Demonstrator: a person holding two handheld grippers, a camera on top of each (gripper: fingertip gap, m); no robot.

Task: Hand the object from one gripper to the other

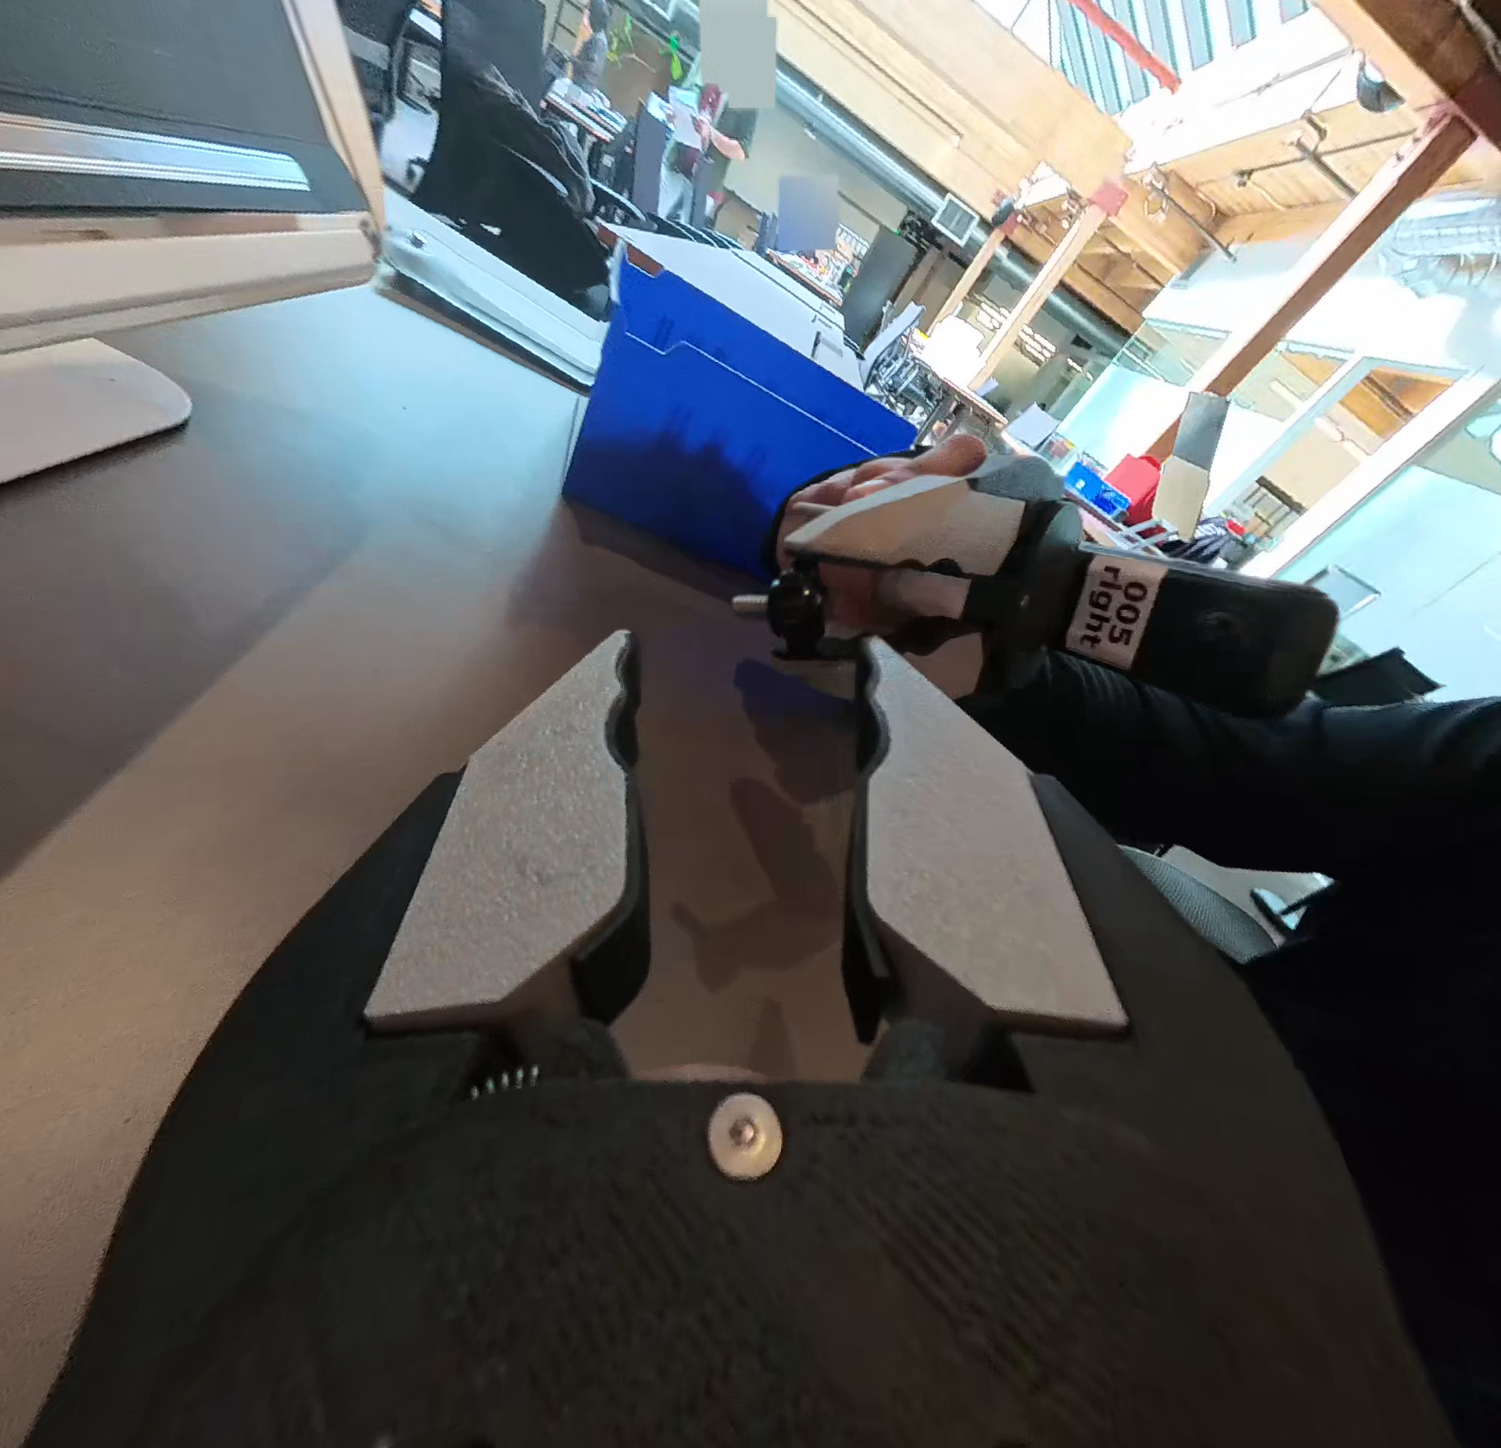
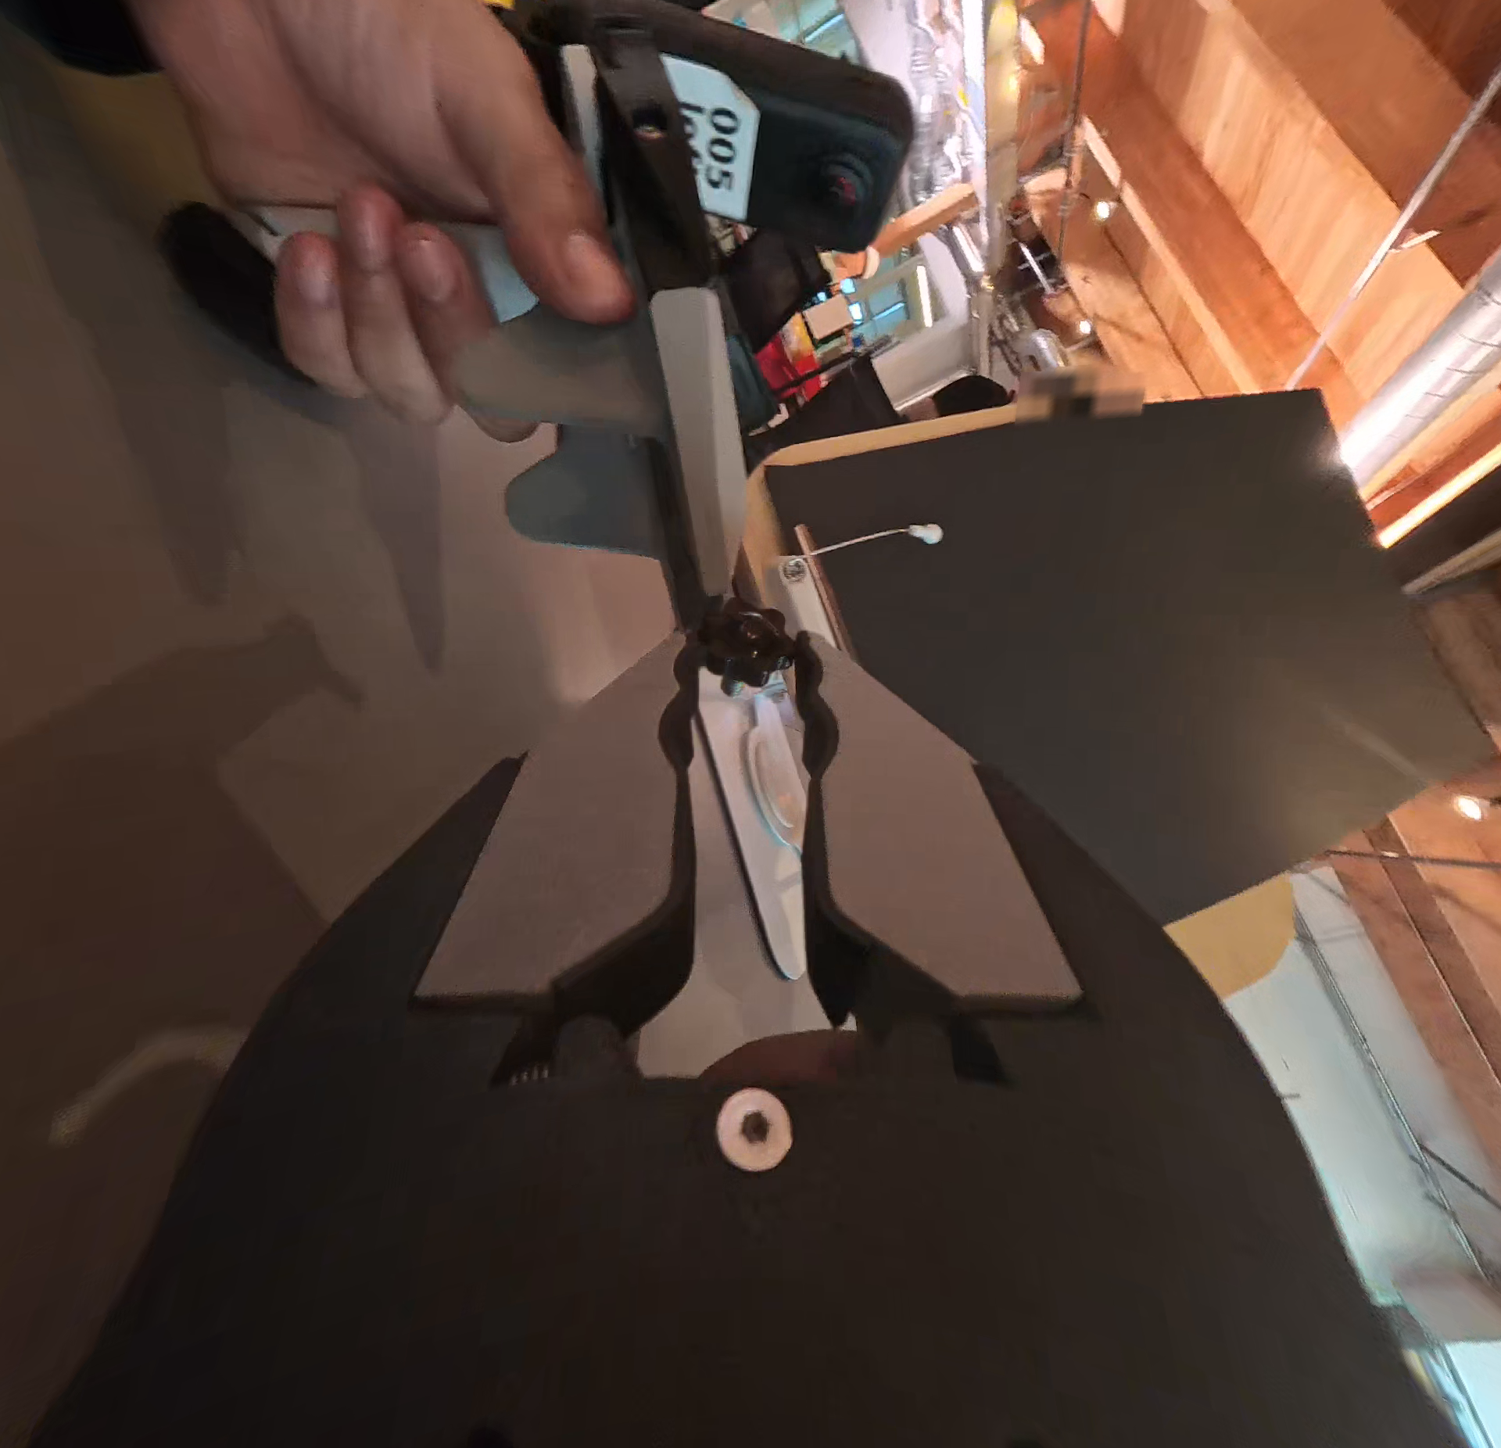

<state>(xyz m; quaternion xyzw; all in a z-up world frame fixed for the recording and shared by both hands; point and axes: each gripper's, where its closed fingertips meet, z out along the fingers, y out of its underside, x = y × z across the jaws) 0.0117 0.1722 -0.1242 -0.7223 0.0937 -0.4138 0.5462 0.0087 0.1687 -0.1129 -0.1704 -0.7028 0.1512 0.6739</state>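
Note:
A small black knob with a short screw (image 2: 743, 647) sits between the tips of my right gripper (image 2: 747, 653), which is shut on it. In the left wrist view the knob (image 1: 798, 597) hangs above the table at the tip of the right gripper's pale fingers (image 1: 893, 528), with its screw pointing left. My left gripper (image 1: 747, 653) is open and empty, and its right fingertip is just below the knob. In the right wrist view a hand holds the left gripper, whose grey finger (image 2: 702, 434) reaches down to the knob.
A blue box (image 1: 715, 434) stands on the brown table (image 1: 365, 597) just behind the grippers. A monitor (image 1: 162, 150) on a white base (image 1: 73, 410) stands at the left. A dark sleeve (image 1: 1259, 800) crosses the right side. Only a small space, under 4 cm, lies between the two pairs of fingers.

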